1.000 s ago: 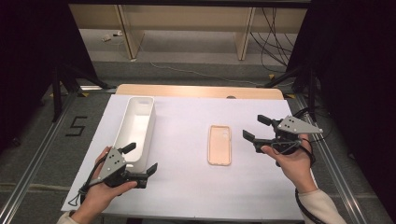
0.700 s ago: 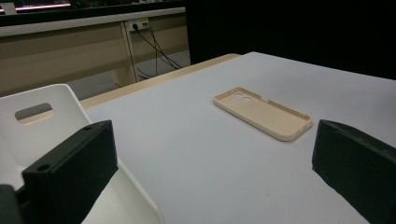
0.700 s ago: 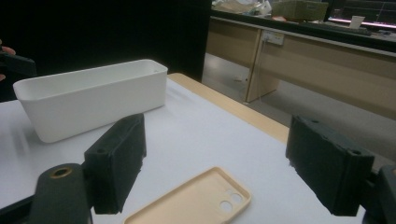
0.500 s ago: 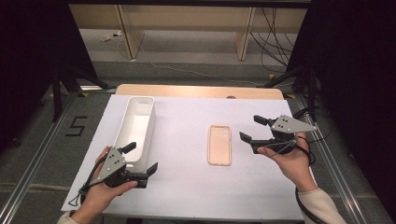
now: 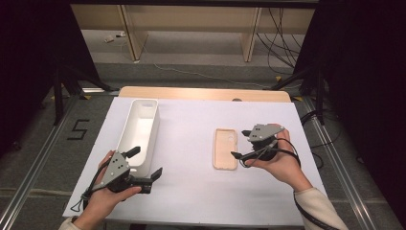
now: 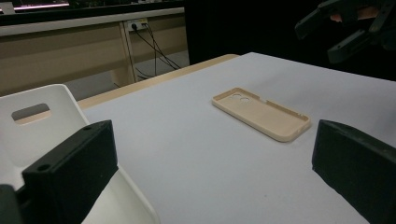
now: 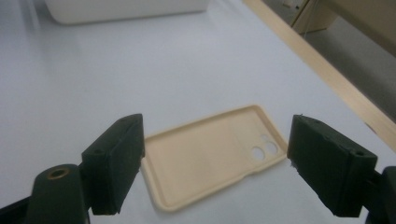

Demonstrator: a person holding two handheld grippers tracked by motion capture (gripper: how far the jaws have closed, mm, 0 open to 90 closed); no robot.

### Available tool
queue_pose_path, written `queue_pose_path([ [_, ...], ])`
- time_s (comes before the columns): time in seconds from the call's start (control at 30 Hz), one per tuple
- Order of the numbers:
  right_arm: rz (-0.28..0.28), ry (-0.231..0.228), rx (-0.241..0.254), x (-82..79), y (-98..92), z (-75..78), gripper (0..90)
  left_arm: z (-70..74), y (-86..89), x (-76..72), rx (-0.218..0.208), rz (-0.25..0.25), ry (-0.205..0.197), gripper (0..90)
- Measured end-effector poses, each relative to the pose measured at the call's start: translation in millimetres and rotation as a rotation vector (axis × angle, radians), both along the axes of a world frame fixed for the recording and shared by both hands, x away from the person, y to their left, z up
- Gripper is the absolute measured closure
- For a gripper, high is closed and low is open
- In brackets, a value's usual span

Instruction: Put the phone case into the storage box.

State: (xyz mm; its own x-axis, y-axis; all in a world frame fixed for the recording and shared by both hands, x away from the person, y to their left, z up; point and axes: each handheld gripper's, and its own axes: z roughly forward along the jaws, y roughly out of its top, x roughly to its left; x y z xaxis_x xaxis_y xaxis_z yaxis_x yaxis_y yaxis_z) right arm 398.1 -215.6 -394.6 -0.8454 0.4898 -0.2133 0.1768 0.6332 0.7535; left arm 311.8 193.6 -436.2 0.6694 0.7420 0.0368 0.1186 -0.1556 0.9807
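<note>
A beige phone case lies flat, hollow side up, right of the middle of the white table. My right gripper hovers open just at the case's right edge, with its jaws spread about the case's width. In the right gripper view the case lies between and below the jaws of that gripper. My left gripper is open and empty at the front left, beside the near end of a white bin. The left gripper view shows the case farther off.
The long white bin is empty and has a handle slot at its end. A wooden strip runs along the table's far edge. Metal rails flank the table. The right gripper shows high in the left gripper view.
My right gripper has moved left and nearer, from beyond the case's right side to its right edge. The left gripper has hardly moved.
</note>
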Motion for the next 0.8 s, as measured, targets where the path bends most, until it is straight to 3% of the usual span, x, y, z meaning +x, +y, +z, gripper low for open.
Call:
queue_pose_path([
  [0.33,0.039,0.052,-0.172,10.2,30.6,-25.1,22.1,-0.4,-1.1,0.0,-0.008,-0.006,0.0,0.0],
  [0.5,0.07,0.103,-0.24,15.8,42.2,-34.4,22.6,0.3,-0.6,-0.7,-0.006,-0.005,0.005,0.0],
  [0.53,0.077,0.098,-0.278,17.4,44.2,-36.2,22.5,0.3,-0.5,-0.7,-0.006,-0.003,0.007,0.0],
  [0.67,0.089,0.112,-0.322,21.3,48.6,-42.4,21.3,0.3,-0.3,-0.5,-0.005,-0.002,0.005,0.0],
  [0.8,0.092,0.111,-0.399,23.7,53.4,-49.9,19.6,0.5,-0.8,-0.8,-0.011,-0.005,0.003,0.2],
])
